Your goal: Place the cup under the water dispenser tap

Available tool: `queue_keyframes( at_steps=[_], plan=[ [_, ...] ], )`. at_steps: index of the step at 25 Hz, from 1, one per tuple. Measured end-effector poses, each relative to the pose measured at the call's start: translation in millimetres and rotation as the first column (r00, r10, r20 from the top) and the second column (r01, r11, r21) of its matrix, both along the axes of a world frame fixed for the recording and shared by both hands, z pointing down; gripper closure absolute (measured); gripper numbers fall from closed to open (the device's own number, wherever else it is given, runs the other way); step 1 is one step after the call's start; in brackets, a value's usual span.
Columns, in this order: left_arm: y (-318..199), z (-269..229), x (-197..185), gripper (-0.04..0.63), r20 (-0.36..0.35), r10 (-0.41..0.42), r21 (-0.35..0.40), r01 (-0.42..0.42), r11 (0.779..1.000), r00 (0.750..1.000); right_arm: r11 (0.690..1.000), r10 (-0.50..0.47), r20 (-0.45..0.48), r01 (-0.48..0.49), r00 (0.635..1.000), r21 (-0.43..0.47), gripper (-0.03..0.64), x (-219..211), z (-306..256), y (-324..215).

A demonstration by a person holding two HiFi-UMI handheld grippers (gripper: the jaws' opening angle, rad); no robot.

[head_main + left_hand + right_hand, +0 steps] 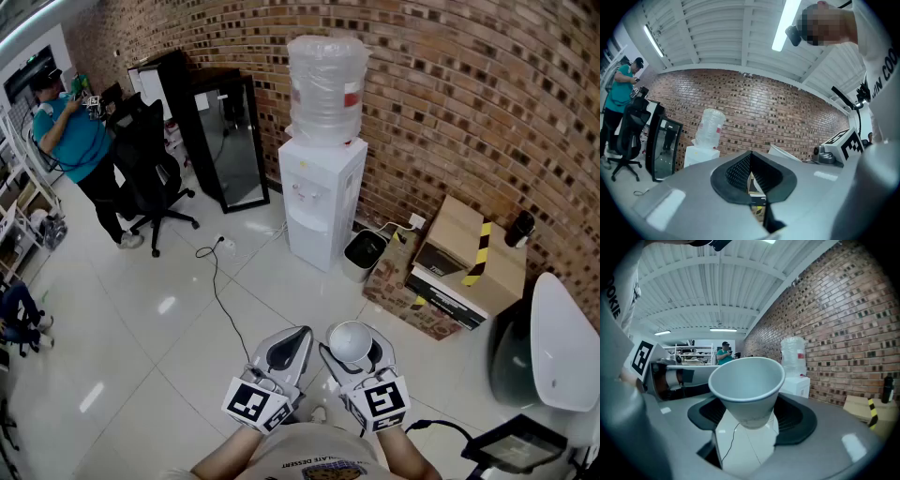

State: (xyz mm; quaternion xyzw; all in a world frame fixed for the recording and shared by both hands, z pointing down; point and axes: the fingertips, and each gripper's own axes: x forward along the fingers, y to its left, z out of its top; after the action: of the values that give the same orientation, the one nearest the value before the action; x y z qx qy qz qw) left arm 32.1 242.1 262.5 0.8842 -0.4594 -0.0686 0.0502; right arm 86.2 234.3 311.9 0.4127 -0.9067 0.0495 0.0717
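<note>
A white paper cup (pixel 351 340) sits upright between the jaws of my right gripper (pixel 354 351), which is shut on it. In the right gripper view the cup (pixel 746 380) fills the middle, pinched low on its wall by the black pads. My left gripper (pixel 292 341) hangs beside it, shut on nothing, its pads meeting at the tip (pixel 751 157). The white water dispenser (pixel 319 202) with a clear bottle on top stands against the brick wall, well ahead of both grippers. It also shows far off as the dispenser (pixel 796 380) and the dispenser (pixel 701 150).
A small bin (pixel 363 253) and cardboard boxes (pixel 459 262) stand right of the dispenser. A black glass-door cabinet (pixel 225 141) and office chair (pixel 150 178) are to its left, with a person in teal (pixel 70 136) beyond. A cable (pixel 220 291) lies on the tiled floor.
</note>
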Motion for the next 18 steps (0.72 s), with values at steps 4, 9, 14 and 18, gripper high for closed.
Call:
queue_keyframes(
  at_steps=[4,9,14,18],
  plan=[
    [-2,-1,6,0.612,0.015,-0.002,0.001,0.002,1.000,1.000,1.000,-0.003,0.001,0.003,1.000,-0.004,0.293,5,2,-3],
    [-9,2,8,0.612,0.025,-0.005,0.003,0.005,1.000,1.000,1.000,-0.005,0.007,0.005,1.000,0.010,0.293,6,2,-8],
    [-20,7,10,0.612,0.027,-0.004,0.005,0.004,1.000,1.000,1.000,-0.003,0.008,0.003,1.000,0.008,0.293,8,7,-18],
    [-30,13,6,0.612,0.023,-0.009,-0.005,0.009,1.000,1.000,1.000,-0.007,0.003,0.007,1.000,0.007,0.293,5,11,-29]
  ],
)
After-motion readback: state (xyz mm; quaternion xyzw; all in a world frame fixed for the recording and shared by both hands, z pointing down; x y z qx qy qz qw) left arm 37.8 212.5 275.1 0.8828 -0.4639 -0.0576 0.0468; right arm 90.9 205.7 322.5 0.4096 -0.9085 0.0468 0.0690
